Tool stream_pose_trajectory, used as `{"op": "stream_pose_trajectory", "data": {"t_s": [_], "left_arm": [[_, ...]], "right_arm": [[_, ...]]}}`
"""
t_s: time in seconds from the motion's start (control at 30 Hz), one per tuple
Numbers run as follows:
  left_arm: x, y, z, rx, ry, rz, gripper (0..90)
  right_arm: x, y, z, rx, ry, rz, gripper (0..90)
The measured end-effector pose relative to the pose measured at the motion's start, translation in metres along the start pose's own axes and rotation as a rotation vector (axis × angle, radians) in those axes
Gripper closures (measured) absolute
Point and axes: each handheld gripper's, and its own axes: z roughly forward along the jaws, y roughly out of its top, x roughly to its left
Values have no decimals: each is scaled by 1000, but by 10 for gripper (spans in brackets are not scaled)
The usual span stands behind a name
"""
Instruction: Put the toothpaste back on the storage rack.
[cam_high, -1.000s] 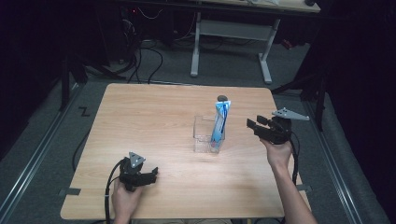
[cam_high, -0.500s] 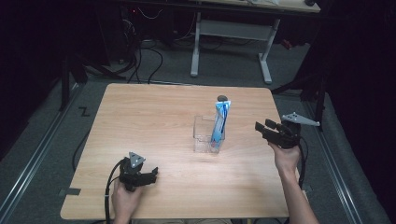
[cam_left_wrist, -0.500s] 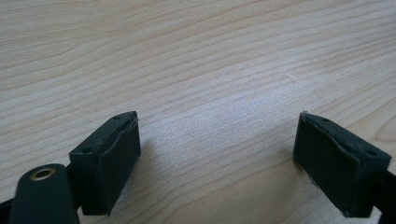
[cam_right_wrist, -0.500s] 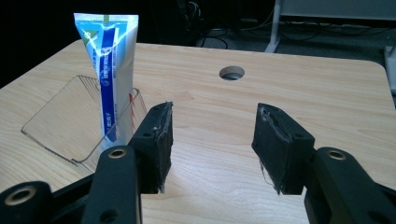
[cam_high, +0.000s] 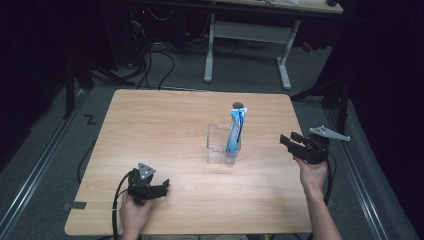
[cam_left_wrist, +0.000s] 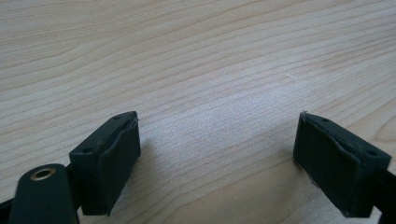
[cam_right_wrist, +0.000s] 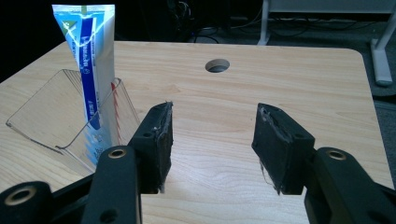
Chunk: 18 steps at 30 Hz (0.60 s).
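The left gripper (cam_high: 162, 189) rested low on the near left part of the wooden table (cam_high: 165, 120), held in the person's left hand (cam_high: 134, 210). Its jaws stood wide apart with nothing between them; in the left gripper view only bare wood grain lay between the two black pads (cam_left_wrist: 109, 161).

Toward the middle of the table stood a clear plastic container (cam_high: 218, 145). A blue and white tube (cam_high: 235, 131) stood upright in it, leaning on its right wall and rising well above the rim. In the right gripper view the tube (cam_right_wrist: 91, 60) showed at the left, set in the container (cam_right_wrist: 44, 109), with a round hole (cam_right_wrist: 217, 65) in the tabletop farther off.

The right gripper (cam_high: 287, 141) hovered at the table's right edge, well apart from the container, pointing left toward it. Its jaws were parted and held nothing.
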Motion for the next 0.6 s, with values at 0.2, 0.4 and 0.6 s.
{"op": "stream_pose_trajectory", "data": {"t_s": [0.2, 0.4, 0.6], "left_arm": [[0, 0, 0, 0, 0, 0, 149], [0, 0, 0, 0, 0, 0, 150], [0, 0, 0, 0, 0, 0, 149]], "right_arm": [[-3, -5, -2, 3, -5, 8, 476], [-7, -11, -6, -14, -3, 30, 475], [-10, -17, -8, -9, -3, 42, 475]]}}
